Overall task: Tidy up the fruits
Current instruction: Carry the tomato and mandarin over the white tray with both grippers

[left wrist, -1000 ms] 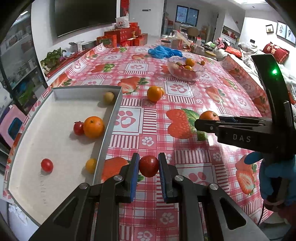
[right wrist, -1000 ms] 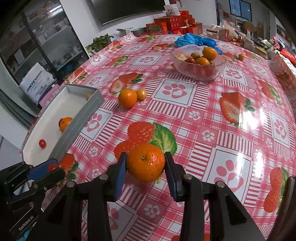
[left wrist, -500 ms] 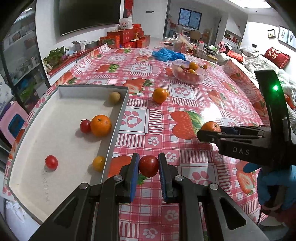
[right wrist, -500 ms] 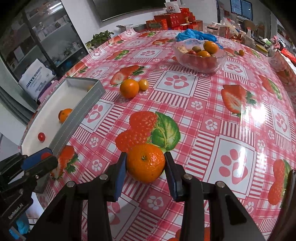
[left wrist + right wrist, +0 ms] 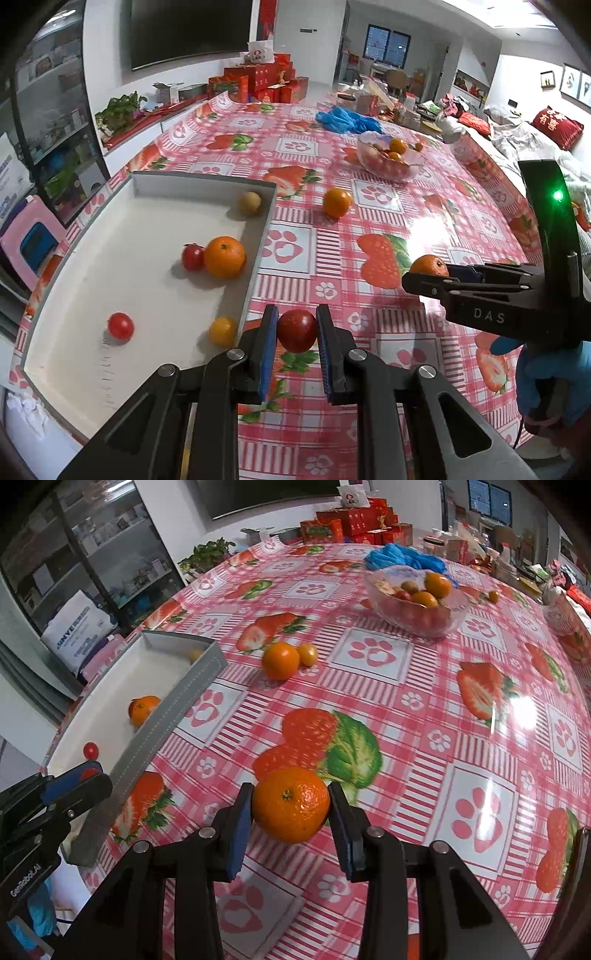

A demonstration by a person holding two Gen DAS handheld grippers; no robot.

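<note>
While the glossy, wipe-clean tablecloth [image 5: 424, 716] spreads its red gingham, paw prints and printed strawberries under everything, the left gripper [image 5: 295, 343] pinches a smooth, round red tomato [image 5: 297, 329] between its ribbed blue pads [image 5: 266, 347], the fruit sitting right at the tips and clear of the cloth. In the left wrist view the shallow tray [image 5: 258, 251], grey-walled with a matte white floor, lies at ten o'clock from that tomato, its near right wall just beside the left finger. Inside the tray rest a dimpled orange [image 5: 224, 257] touching a small red tomato [image 5: 192, 257], a dull tan round fruit [image 5: 249, 202] in the far corner at twelve o'clock, a yellow cherry tomato [image 5: 222, 331] against the right wall, and another red cherry tomato [image 5: 120, 326] at eight o'clock. The right gripper [image 5: 291, 812] clamps a pebbly-skinned mandarin [image 5: 291, 805], green stem scar facing the camera, filling the gap between its flat blue pads [image 5: 238, 834]. In the right wrist view, at twelve o'clock from the mandarin, a loose orange [image 5: 280, 661] touches a small yellow fruit [image 5: 307, 654] on the cloth, and farther at one o'clock stands a clear glass bowl [image 5: 436, 626] heaped with mixed fruit, with crumpled blue plastic [image 5: 402, 559] beyond it.
</note>
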